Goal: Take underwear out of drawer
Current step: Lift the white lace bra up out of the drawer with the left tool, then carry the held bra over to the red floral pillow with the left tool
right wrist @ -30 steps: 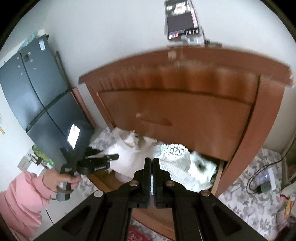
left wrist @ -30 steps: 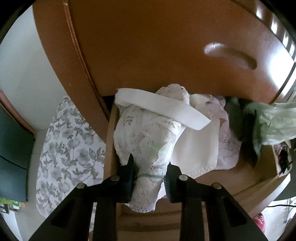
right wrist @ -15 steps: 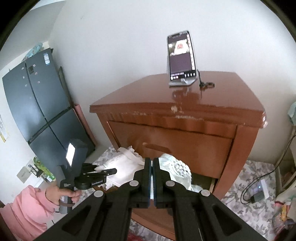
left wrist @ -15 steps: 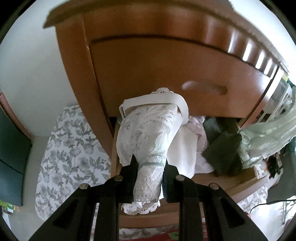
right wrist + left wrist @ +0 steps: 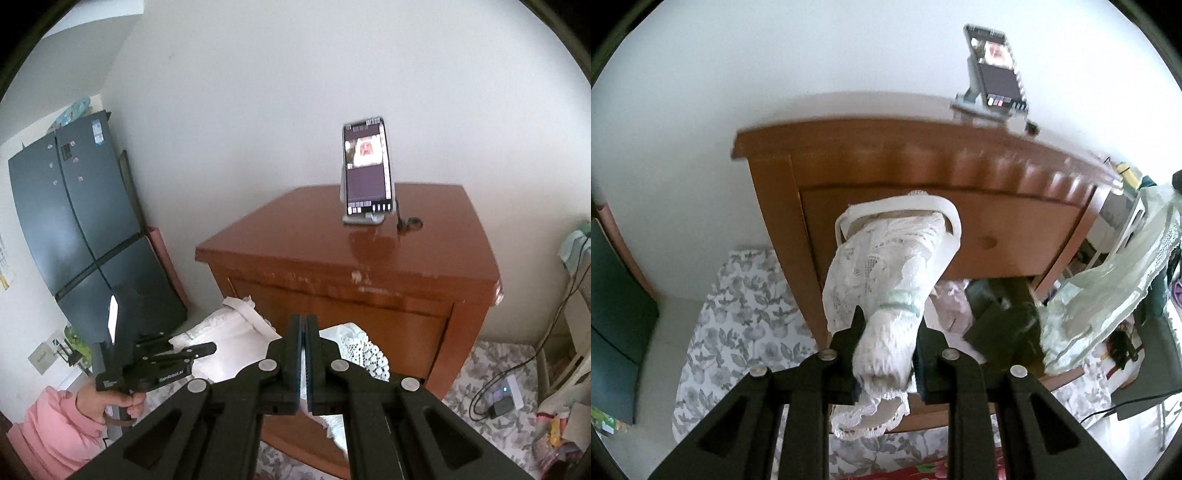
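My left gripper [image 5: 890, 325] is shut on white lace underwear [image 5: 886, 266] with a broad white waistband, which hangs clear above the open drawer [image 5: 1063, 380]. In the right wrist view that gripper [image 5: 207, 347] is at the lower left, in a hand with a pink sleeve, and the underwear [image 5: 229, 332] trails from it. My right gripper [image 5: 304, 321] is shut, with a pale green lace-trimmed garment [image 5: 362, 354] hanging behind and below its fingers. The left wrist view shows this garment [image 5: 1108, 291] draped at the right. Dark green and pink cloth [image 5: 997, 314] lies in the drawer.
The brown cabinet [image 5: 369, 258] carries a phone on a stand [image 5: 367, 173] on its top. A dark fridge [image 5: 85, 229] stands to the left against the wall. A floral mat [image 5: 738, 314] covers the floor, and cables and a charger [image 5: 498, 402] lie at the right.
Both grippers have risen and tilted upward. The white lace underwear came up out of the drawer with the left gripper, and the cabinet top and phone have come into view.
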The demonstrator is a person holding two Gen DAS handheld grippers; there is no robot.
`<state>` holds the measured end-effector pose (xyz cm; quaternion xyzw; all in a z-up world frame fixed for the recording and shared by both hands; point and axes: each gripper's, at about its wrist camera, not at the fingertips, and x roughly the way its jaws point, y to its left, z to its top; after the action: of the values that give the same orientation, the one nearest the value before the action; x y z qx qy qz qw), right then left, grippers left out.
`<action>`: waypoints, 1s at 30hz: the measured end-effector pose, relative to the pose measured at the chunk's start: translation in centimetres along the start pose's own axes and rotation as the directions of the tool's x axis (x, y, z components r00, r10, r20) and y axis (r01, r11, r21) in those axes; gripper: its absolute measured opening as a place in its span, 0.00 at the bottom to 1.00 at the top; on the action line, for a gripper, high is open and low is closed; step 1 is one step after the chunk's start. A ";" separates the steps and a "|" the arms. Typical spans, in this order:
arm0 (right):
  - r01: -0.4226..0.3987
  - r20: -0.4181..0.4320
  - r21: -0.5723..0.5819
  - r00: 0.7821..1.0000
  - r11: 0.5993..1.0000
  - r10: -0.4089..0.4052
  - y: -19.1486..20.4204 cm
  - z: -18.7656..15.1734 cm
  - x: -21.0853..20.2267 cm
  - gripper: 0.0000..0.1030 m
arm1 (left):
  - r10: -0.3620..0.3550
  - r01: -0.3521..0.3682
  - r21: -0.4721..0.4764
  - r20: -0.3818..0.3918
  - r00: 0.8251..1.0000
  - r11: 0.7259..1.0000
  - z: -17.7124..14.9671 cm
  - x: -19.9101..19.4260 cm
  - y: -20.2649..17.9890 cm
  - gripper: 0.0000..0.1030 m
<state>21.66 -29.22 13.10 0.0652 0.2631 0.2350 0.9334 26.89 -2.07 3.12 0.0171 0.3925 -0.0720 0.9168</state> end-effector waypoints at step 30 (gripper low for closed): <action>0.045 0.106 -0.090 0.994 0.995 -0.035 6.5 2.4 -9.9 0.01 | -0.021 0.010 0.062 0.181 0.983 0.998 0.3 -12.9 -3.0 0.21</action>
<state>12.89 -28.18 21.28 0.0288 0.2039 0.2244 0.9525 17.85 -3.51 12.69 0.0353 0.3052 -0.0924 0.9471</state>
